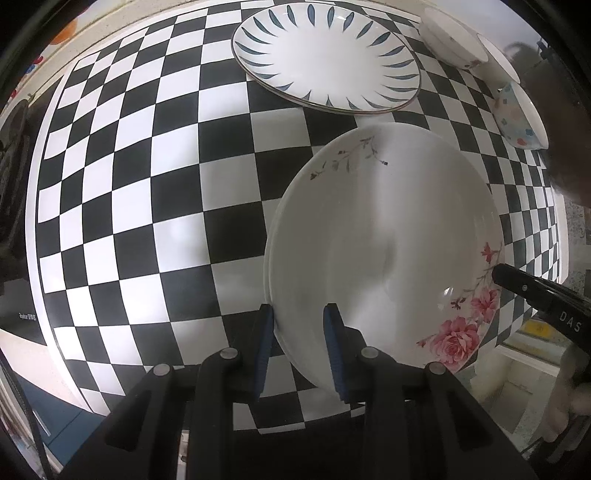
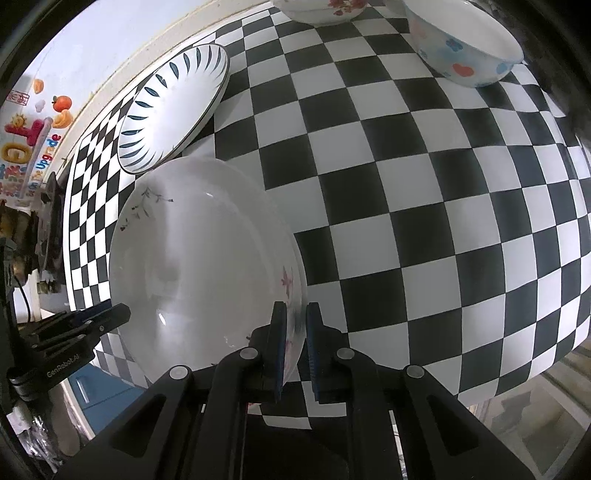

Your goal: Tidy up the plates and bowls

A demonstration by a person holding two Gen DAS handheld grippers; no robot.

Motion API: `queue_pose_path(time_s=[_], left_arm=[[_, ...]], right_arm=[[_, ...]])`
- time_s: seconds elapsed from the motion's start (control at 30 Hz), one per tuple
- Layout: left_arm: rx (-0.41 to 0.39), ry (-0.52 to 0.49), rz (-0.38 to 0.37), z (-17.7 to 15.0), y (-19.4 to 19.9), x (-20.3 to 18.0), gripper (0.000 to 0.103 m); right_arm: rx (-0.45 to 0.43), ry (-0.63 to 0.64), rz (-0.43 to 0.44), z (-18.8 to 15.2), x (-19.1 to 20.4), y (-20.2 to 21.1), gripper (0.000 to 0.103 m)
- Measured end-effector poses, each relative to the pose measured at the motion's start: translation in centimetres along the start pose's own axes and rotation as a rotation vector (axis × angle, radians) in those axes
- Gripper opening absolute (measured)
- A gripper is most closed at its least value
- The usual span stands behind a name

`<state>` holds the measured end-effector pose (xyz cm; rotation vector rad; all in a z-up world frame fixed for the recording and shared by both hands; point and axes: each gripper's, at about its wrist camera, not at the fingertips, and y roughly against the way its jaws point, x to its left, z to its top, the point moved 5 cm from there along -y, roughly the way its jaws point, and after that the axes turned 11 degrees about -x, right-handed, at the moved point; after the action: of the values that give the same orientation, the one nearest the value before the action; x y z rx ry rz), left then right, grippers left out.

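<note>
1. Left wrist view: left hand-held gripper (image 1: 301, 347) straddling the near-left rim of the rose plate (image 1: 388, 240), one blue pad outside the rim and one over the white inner face; clamped on that rim as far as can be judged, though contact of the inner pad not plainly seen; plate body stretching ahead and to the right of the fingers, seemingly lifted off or tilted above the checkered surface (image 1: 147, 184); right hand-held gripper (image 1: 496, 275) entering from the right, nose at the opposite rim by the pink roses; so one holder on each side of the same plate; leaf-pattern plate (image 1: 325, 55) farther ahead, apart from the held one; small white bowl (image 1: 450, 40) and flowered bowl (image 1: 517, 114) far ahead to the right.

2. Right wrist view: right hand-held gripper (image 2: 295, 347) nearly closed, thin rim of the rose plate (image 2: 199, 258) pinched between the blue pads; plate extending to the left of and ahead of the fingers; left hand-held gripper (image 2: 123, 314) at the far left rim; leaf-pattern plate (image 2: 173, 114) just beyond the held plate's far edge, ahead and left; likely stacking target, reached by carrying forward and leftward; heart-print bowl (image 2: 465, 48) and red-flowered bowl (image 2: 321, 9) far ahead, well apart from the plate.
</note>
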<state>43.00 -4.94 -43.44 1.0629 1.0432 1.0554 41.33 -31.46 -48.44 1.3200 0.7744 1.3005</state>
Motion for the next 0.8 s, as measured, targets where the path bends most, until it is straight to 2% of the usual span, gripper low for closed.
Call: queue_pose_path(time_s=[0.13, 0.3, 0.43, 0.47, 0.57, 0.6, 0.8], left_arm=[[-0.013, 0.004, 0.015, -0.1, 0.7, 0.0, 0.025], [-0.109, -0.023, 0.06, 1.5, 4.0, -0.1, 0.026], [-0.151, -0.006, 0.036, 3.4, 5.5, -0.1, 0.028], [-0.152, 0.013, 0.021, 4.1, 5.6, 0.0, 0.03], [-0.138, 0.069, -0.029, 6.2, 5.3, 0.5, 0.031], [-0.134, 0.092, -0.047, 7.1, 5.2, 1.0, 0.031], [-0.119, 0.198, -0.088, 12.0, 3.7, 3.4, 0.03]], right_arm=[[0.008, 0.005, 0.005, 0.1, 0.0, 0.1, 0.013], [0.012, 0.009, 0.02, 0.5, 0.3, 1.1, 0.014], [-0.002, 0.03, 0.04, 1.7, 1.4, 2.7, 0.014], [-0.001, 0.034, 0.048, 2.1, 1.7, 3.0, 0.018], [0.005, 0.044, 0.076, 3.8, 2.9, 3.4, 0.046], [0.0, 0.04, 0.092, 4.7, 3.3, 3.5, 0.051], [-0.005, -0.021, 0.158, 10.4, 4.9, 2.4, 0.051]])
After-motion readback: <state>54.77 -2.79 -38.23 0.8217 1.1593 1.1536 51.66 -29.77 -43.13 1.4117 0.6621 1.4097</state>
